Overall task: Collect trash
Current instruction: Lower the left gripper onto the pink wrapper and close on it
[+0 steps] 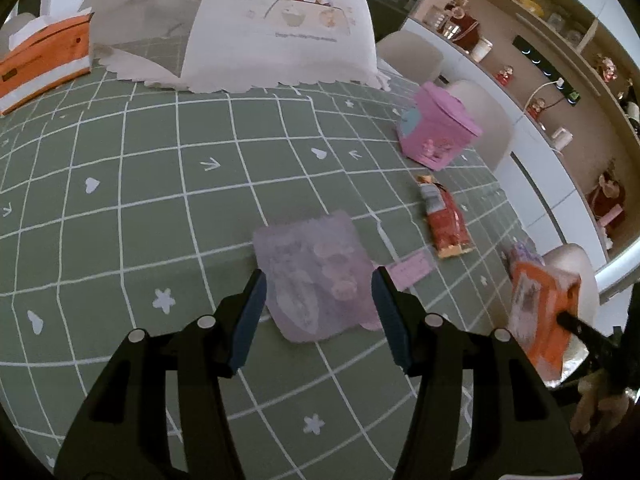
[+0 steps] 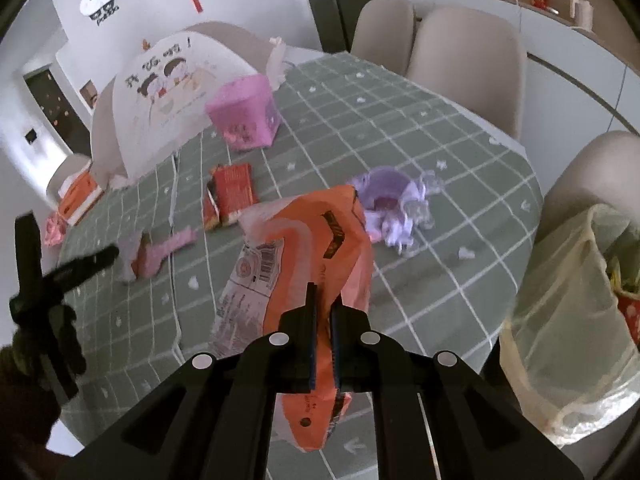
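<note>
A: The right hand-held gripper [image 2: 323,320] is clamped on the orange wrapper [image 2: 320,248], lifted above the table [image 2: 460,184] near its right edge, close to the bag [image 2: 560,320].

B: And the left hand-held gripper [image 1: 318,308]?

A: Jaws apart, over the purple wrapper [image 1: 314,276] lying flat. It's thin; the pads may slide over it, or snag the tablecloth instead.

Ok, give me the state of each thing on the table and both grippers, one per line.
Left gripper: open, over pale purple wrapper, lying flat.
Right gripper: shut on orange wrapper, lifted.
Red wrapper: lying flat.
Purple wrapper: crumpled.
Bin bag: open.
Pink box: tilted.
</note>
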Demonstrator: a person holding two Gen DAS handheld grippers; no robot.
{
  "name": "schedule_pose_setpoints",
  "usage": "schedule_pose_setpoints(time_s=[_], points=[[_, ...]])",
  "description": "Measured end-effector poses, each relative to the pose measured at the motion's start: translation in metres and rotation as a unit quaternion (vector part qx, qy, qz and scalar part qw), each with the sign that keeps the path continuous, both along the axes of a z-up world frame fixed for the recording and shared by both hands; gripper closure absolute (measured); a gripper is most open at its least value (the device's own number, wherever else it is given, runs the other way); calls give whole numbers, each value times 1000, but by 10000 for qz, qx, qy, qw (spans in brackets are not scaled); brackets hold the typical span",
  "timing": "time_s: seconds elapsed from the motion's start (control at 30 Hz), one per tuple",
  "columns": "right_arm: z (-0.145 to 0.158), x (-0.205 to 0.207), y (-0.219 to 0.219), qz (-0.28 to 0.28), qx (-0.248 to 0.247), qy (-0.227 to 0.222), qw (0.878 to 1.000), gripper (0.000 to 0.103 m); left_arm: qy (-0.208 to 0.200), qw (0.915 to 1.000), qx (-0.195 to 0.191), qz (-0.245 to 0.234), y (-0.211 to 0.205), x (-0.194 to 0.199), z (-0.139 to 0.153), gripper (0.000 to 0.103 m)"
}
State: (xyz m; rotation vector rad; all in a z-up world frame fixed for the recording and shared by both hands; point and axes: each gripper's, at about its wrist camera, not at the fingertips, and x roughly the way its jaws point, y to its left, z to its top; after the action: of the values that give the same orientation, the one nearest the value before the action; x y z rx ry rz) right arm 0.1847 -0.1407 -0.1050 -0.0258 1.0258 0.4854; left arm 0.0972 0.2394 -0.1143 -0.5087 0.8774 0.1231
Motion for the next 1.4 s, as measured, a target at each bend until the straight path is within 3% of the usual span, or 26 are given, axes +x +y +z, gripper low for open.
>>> schedule_pose_setpoints(time_s=[0.17, 0.4, 0.5, 0.57, 0.67, 0.9, 1.07, 1.3, 1.4], points=[[-4, -9, -7, 40, -55, 124, 9999, 95, 71, 9999, 79, -98, -8, 16, -6, 51], [-3, -16, -10, 249, -120, 123, 9995, 95, -35, 9986, -209, -479, -37, 19, -3, 51], [-7, -13, -14, 252, -61, 204, 9995, 95, -98, 9999, -82, -98, -33, 7, 4, 51], [-11, -13, -15, 251, -4, 263, 9993, 95, -34, 9989, -194, 427, -20, -8, 2, 51], [-16, -14, -15, 305, 25, 319, 9990, 95, 115, 9953, -453, 846, -11, -24, -4, 51], [-19, -15, -16, 450, -11, 376, 9983, 95, 200, 9925, -563, 1069, -16, -24, -12, 51], [-23, -15, -21, 444, -29, 455, 9980, 95, 88, 9950, -211, 970, -8, -5, -8, 51], [-31, -16, -27, 345, 21, 600, 9976, 95, 175, 9996, 172, 158, 5, 25, -15, 51], [-34, -17, -27, 314, 31, 631, 9975, 95, 200, 9992, 321, 91, 8, 30, -15, 51]])
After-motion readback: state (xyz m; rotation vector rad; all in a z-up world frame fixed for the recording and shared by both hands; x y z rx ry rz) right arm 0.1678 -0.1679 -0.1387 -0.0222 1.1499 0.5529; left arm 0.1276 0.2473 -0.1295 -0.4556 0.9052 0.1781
